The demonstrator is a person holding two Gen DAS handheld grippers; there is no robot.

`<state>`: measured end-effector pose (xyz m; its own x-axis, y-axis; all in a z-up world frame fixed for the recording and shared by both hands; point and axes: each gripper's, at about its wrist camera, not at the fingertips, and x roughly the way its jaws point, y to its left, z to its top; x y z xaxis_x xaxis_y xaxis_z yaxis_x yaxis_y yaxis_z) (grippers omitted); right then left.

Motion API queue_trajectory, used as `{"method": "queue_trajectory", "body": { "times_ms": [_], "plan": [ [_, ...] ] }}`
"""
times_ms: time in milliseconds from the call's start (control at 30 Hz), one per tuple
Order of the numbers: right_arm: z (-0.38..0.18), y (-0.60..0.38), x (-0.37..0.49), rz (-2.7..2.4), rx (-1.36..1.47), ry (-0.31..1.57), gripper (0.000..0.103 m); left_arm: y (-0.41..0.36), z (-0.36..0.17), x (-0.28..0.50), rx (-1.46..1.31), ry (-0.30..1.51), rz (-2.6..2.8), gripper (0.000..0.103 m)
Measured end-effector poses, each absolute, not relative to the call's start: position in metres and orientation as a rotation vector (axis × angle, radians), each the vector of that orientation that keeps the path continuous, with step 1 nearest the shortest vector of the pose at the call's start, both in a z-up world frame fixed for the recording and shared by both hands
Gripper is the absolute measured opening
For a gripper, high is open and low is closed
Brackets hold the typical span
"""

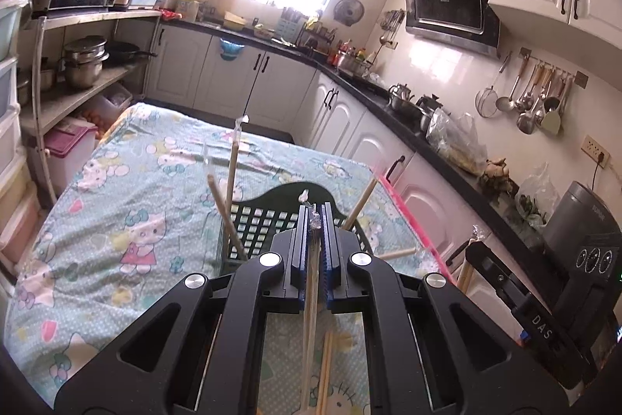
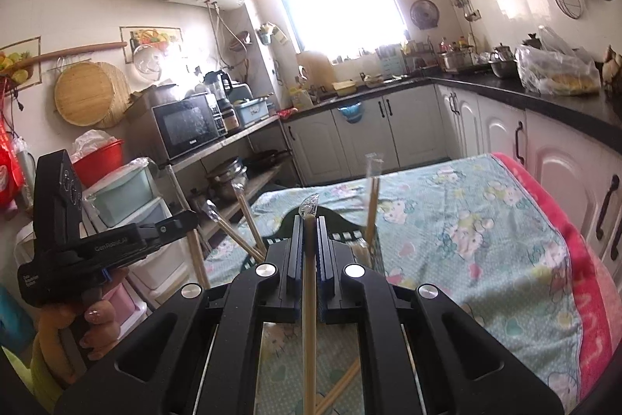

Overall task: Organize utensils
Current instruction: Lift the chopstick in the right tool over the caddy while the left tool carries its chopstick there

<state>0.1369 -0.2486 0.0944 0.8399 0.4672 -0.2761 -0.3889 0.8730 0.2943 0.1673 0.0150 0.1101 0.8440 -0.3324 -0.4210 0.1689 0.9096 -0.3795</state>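
Both tongs are clamped on a wrapped chopstick each: the left tongs (image 1: 315,216) pinch one chopstick (image 1: 311,317) and the right tongs (image 2: 309,220) another (image 2: 309,317), each stick running lengthwise between the jaws. The dark basket (image 1: 280,197) stands on the table (image 1: 128,205) just beyond the tips, already holding upright sticks (image 1: 233,174); the left tongs look nearer.

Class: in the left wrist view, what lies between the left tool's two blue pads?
A wrapped chopstick pair lies clamped between the left tool pads, its plastic-wrapped tip poking out ahead; the left wrist view shows it.
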Motion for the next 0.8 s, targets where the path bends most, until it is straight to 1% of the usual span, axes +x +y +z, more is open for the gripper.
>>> {"method": "queue_trajectory", "body": {
  "times_ms": [800],
  "plan": [
    [0.131, -0.221, 0.170, 0.487, 0.211, 0.274, 0.006, 0.007, 0.151, 0.188, -0.328, 0.398, -0.298, 0.003]
  ]
}}
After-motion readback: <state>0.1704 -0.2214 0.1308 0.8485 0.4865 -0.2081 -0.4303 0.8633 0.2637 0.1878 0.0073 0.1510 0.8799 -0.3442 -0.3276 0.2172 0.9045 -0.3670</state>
